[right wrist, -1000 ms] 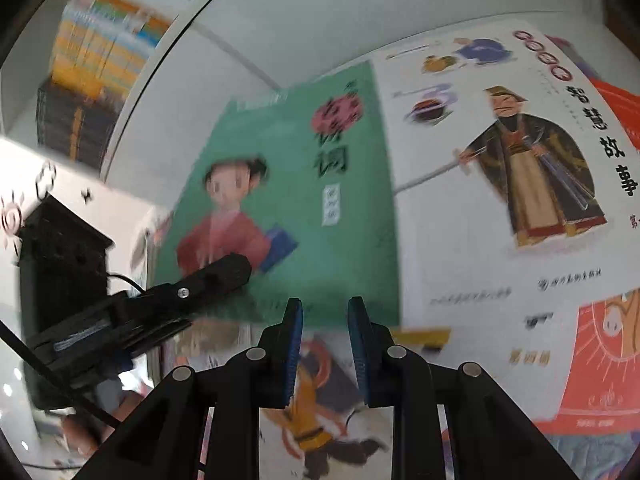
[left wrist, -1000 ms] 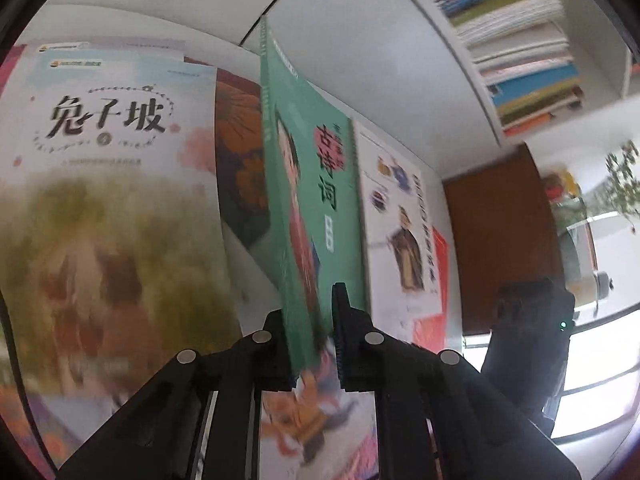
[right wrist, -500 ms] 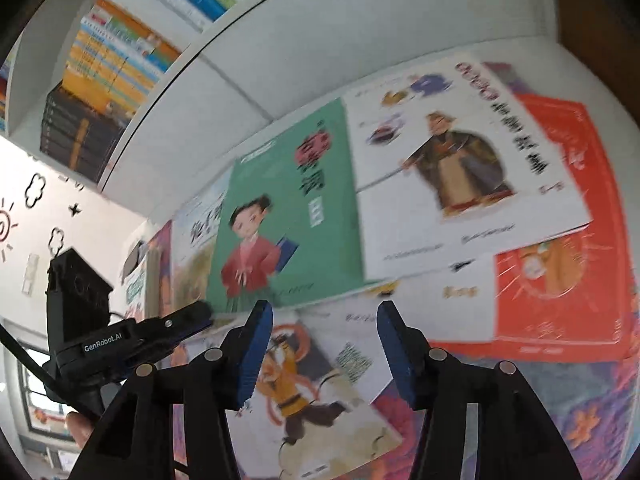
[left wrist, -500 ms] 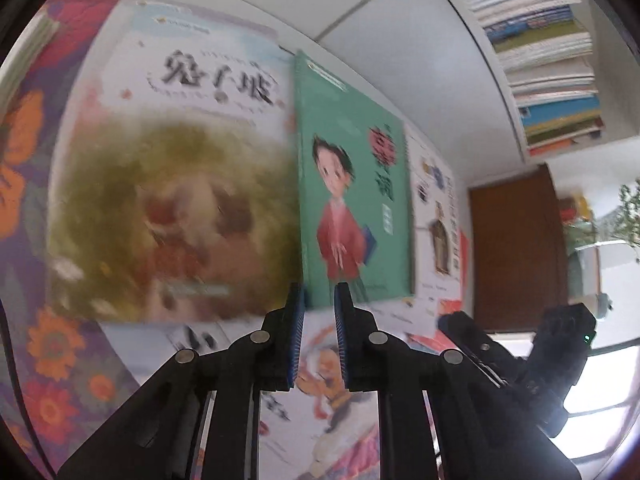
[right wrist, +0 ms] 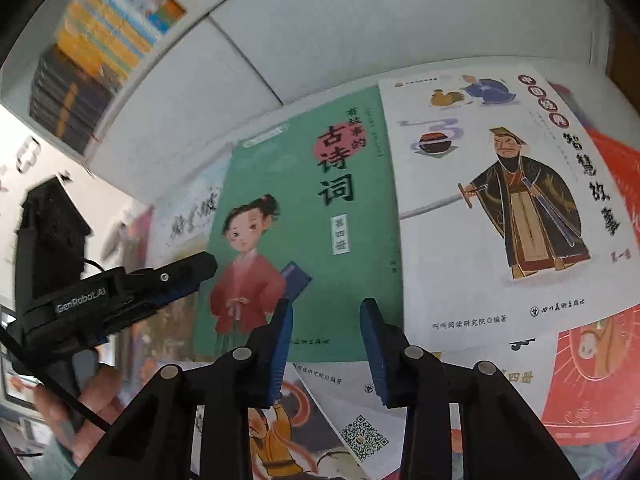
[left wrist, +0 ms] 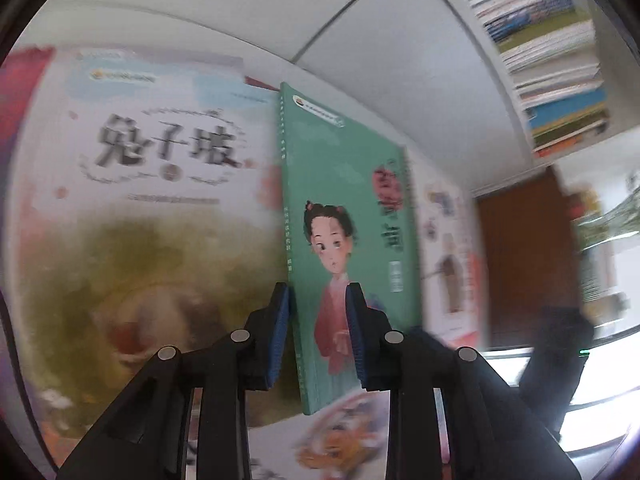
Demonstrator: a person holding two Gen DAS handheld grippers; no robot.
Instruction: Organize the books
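- Where the white shelf wall rises behind, a green paperback with a girl in red lies beside a white swordsman book.
- Left gripper: jaws opening around the green book's spine edge, pads apart from it.
- Right gripper: jaws closing above the book's lower edge, nothing gripped.

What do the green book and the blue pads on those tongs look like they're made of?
Green book: a paperback, probably matte printed card, thin edge, no glare. Pads on the right tongs: seemingly ribbed blue rubber or soft plastic, on black arms that look like hard plastic.
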